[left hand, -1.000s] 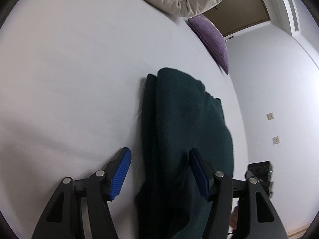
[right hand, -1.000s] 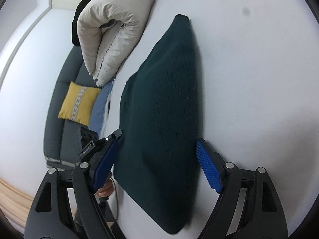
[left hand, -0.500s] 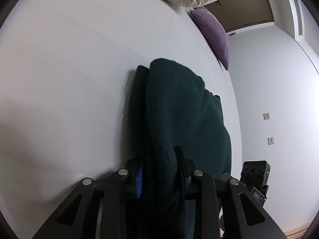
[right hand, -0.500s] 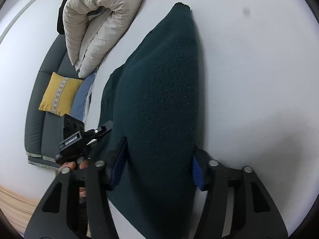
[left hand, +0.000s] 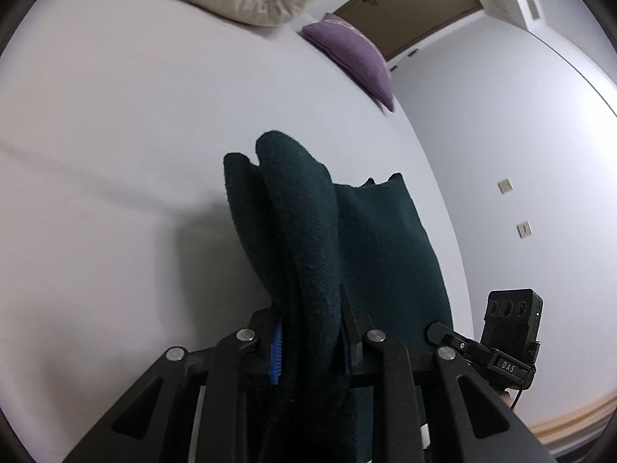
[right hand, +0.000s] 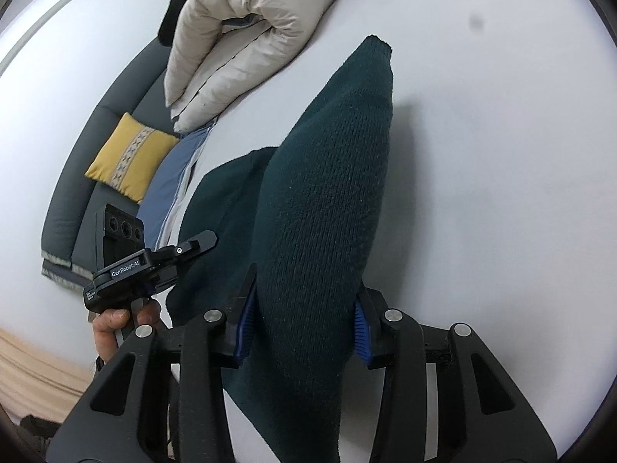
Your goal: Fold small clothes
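Nearest, left gripper (left hand: 310, 341): closed tight on a bunched edge of the sweater (left hand: 339, 254); blue pad (left hand: 277, 351) just visible against the knit, so the jaws were nearly together with several layers between them.
Right gripper (right hand: 302, 326): closed on a thicker roll of the same sweater (right hand: 327, 200); its pads (right hand: 246, 318) sat further apart than the left's, wool filling the whole gap.
Grip choice: both claws held the near edge, side by side, apparently so the edge could be carried as one straight line for a fold.
Sweater: dark green knit, near end raised off the bed (left hand: 115, 154), far end resting on the sheet; shadow under the raised part in both views. Already doubled lengthwise, judging by the stacked layers in the left view.
Step, judged: lifting the near end to bring it over toward the far end.
Risk, judged: uneven bite depth between the grippers could skew the fold.
Hand (right hand: 115, 320): seen in the right view, wrapped round the left tool's handle.
Further off: white duvet (right hand: 246, 38) rolled at the bed's far side, clear of the sweater.
Purple cushion (left hand: 354, 58): at the bed's far edge.
Beyond: grey sofa (right hand: 77, 200) with a yellow cushion (right hand: 131, 158).
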A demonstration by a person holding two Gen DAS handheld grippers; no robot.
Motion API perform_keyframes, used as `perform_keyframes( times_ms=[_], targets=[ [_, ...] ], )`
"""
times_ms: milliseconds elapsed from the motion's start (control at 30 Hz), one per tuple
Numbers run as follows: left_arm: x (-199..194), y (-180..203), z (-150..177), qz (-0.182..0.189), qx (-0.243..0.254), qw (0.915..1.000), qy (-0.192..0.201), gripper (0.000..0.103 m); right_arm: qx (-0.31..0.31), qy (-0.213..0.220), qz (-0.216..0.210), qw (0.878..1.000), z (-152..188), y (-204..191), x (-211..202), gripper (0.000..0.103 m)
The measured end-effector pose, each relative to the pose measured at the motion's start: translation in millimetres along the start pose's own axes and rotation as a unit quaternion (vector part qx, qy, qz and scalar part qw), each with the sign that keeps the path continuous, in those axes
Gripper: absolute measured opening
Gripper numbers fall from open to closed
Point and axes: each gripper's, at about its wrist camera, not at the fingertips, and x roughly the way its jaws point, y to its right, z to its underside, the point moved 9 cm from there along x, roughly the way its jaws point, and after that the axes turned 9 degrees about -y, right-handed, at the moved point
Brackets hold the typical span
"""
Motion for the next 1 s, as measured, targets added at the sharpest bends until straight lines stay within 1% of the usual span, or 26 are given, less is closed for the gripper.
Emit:
perform_keyframes(
  times_ms=[133,200,267,367,500,567,633,700,733,767,800,867,1000],
  targets=[
    [-10,24,44,-0.013,0.028,0.9995,-0.004,0.024,-0.012,0.006,0.006,1.0,54,-10,-26,0.039],
    [-13,35,66,-0.018,0.042,0.9989,-0.006,0.024,-0.01,0.011,0.0,1.0,79,-12,-38,0.039],
    [-16,39,83,-0.016,0.045,0.9988,-0.01,0.024,-0.005,0.013,-0.006,1.0,103,-13,-47,0.039],
    [-15,42,102,-0.012,0.042,0.999,-0.012,0.024,-0.001,0.014,-0.008,1.0,131,-13,-54,0.039],
    [-3,42,117,-0.014,0.043,0.9988,-0.019,0.024,0.003,0.019,-0.003,1.0,162,-7,-63,0.039],
    [6,33,123,-0.019,0.038,0.9987,-0.026,0.024,0.004,0.018,0.004,1.0,173,0,-64,0.039],
    [16,19,126,-0.024,0.025,0.9989,-0.033,0.024,0.008,0.012,0.009,1.0,178,7,-55,0.039],
    [24,2,126,-0.03,0.011,0.9988,-0.038,0.025,0.03,0.007,0.009,0.999,184,26,-48,0.039],
    [28,-4,128,-0.024,0.002,0.9989,-0.04,0.026,0.044,0.008,0.002,0.999,185,34,-44,0.04],
    [30,-6,130,-0.019,-0.001,0.999,-0.04,0.027,0.057,0.011,-0.016,0.998,189,41,-40,0.041],
    [32,-7,133,-0.015,-0.003,0.9991,-0.039,0.028,0.064,0.013,-0.029,0.997,183,43,-34,0.041],
    [33,-6,136,-0.015,0.0,0.9993,-0.034,0.028,0.069,0.02,-0.048,0.996,187,46,-34,0.041],
    [35,-8,136,-0.012,-0.005,0.9994,-0.033,0.03,0.06,0.016,-0.043,0.997,188,48,-32,0.041]
  ],
)
